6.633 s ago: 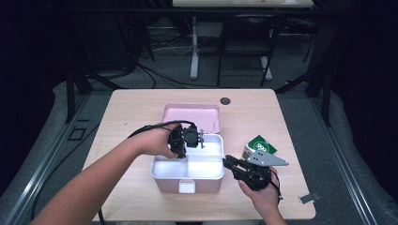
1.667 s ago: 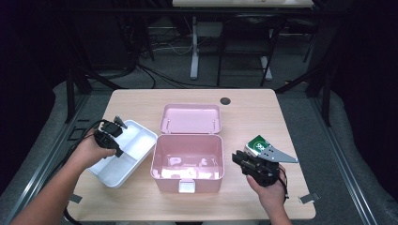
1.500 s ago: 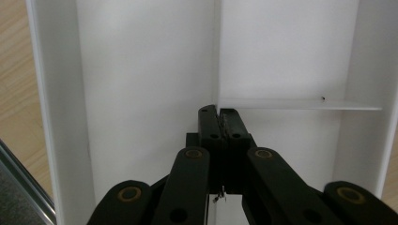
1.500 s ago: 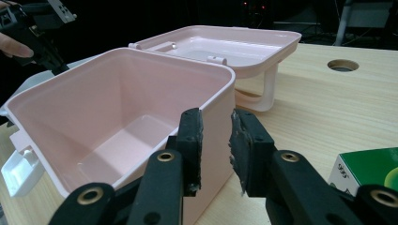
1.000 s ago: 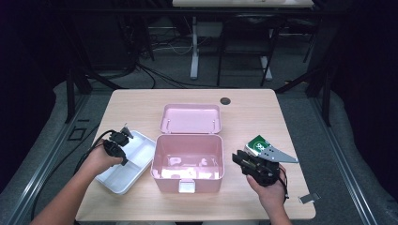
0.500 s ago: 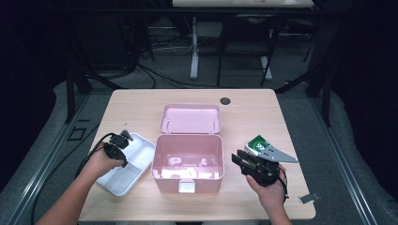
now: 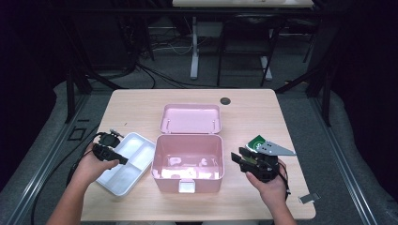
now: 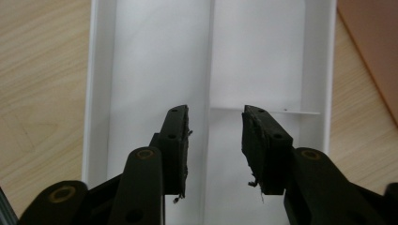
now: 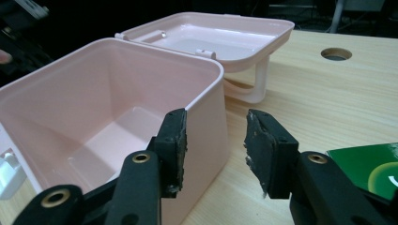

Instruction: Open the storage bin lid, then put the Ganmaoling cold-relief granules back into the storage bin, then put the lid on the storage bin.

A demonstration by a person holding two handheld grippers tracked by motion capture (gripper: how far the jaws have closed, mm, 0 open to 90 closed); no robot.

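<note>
With the white tray (image 7: 124, 161) out on the table beside the pink box (image 7: 187, 159), both grippers, left (image 8: 213, 140) just opened, hold nothing, leaving the box's next handling.

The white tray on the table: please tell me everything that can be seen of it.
The white tray is a shallow rectangular insert of smooth, plastic-looking material, split by low ridges into one long compartment and two shorter ones. All are empty. It lies flat and slightly askew on the wooden table, close beside the open pink box. The left gripper hovers over its central ridge; its jaws have just been opening and now stand apart, with nothing gripped between them.
</note>
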